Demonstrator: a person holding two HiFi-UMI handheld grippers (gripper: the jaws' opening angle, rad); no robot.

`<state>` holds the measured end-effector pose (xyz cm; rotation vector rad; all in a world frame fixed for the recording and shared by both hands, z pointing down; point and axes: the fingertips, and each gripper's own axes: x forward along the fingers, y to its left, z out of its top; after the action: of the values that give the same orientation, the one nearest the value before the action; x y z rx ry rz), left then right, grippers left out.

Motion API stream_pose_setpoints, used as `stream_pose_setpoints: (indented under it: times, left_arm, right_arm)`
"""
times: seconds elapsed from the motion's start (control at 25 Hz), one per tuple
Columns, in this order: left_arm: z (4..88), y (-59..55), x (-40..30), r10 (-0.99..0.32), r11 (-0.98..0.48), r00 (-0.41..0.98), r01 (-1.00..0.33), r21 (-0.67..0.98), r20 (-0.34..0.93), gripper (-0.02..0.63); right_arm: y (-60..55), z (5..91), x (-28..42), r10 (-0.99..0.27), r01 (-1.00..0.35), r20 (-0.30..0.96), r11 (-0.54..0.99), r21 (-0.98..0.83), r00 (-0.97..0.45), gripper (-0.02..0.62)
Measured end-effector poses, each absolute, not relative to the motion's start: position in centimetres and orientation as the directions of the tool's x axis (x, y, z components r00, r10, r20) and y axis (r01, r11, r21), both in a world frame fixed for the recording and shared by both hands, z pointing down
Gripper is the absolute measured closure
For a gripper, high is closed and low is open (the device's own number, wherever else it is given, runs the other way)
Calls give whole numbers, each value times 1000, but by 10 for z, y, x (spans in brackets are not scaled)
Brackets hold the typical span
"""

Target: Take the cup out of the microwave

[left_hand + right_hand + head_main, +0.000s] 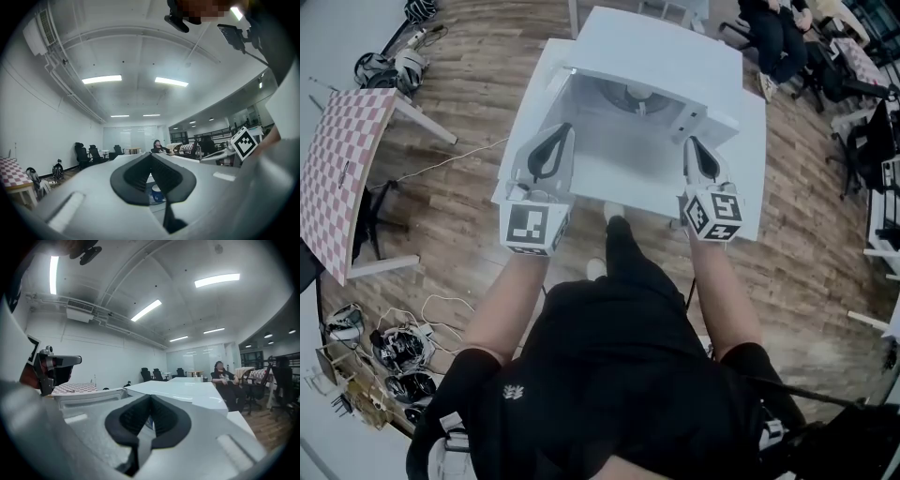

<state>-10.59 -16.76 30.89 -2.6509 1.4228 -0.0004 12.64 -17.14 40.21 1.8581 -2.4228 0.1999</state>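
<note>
The white microwave (661, 56) stands in front of me with its cavity open toward me and its door (525, 117) swung out to the left. In the left gripper view a blue cup (157, 193) shows inside, low behind the jaws. A round shape (633, 97) deep in the cavity may be the same cup. My left gripper (563, 128) (151, 154) is at the left side of the opening, shut and empty. My right gripper (690, 142) (150, 397) is at the right side, also shut with nothing in it. A sliver of blue (148, 420) shows behind its jaws.
The microwave rests on a white table (752, 178). A checkered table (347, 155) stands at the left, with headsets and cables on the wooden floor around it. A seated person (778, 37) and office chairs are at the back right.
</note>
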Motion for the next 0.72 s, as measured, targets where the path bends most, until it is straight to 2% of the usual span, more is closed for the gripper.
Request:
stream_pose_setpoints:
  times: [0.48,0.72]
  left_arm:
    - [360,-241,-82,-845,-532,535,-839,-118,0,600]
    - [388,-276,-63,-829,-556,558,-819,-141,31,600]
  right_arm:
    - [-265,472,107,-929,-949,197,309,-54,-314,595]
    - [-309,511,109,-937,-959,213,283,1,-277,586]
